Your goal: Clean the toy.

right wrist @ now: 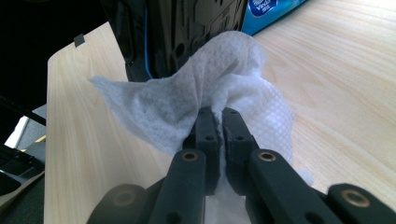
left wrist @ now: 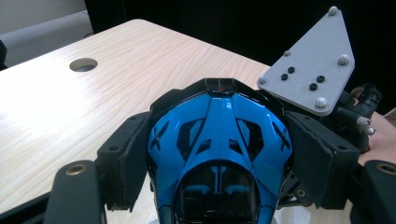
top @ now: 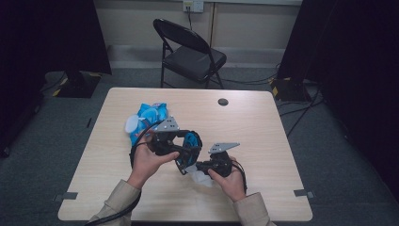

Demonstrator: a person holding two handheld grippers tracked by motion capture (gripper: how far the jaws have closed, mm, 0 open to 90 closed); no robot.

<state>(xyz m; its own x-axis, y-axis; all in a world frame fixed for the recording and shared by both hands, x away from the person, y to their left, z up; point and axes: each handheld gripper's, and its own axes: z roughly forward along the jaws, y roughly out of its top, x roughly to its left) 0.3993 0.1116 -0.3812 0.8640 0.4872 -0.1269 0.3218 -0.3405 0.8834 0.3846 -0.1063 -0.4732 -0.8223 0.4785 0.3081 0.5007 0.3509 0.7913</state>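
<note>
The blue helmet (left wrist: 217, 154) sits clamped between the left gripper's (top: 186, 149) jaws, just above mid-table. The right gripper (right wrist: 217, 114), near and right of it, pinches one white wipe (right wrist: 187, 100) against the helmet's underside. Both hands angle inward. One blue wipe pack (top: 146, 117) lies far left.

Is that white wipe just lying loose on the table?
No. In the right gripper view the right gripper has its jaws pinched shut on the white wipe, holding it up against the blue and black helmet.
</note>
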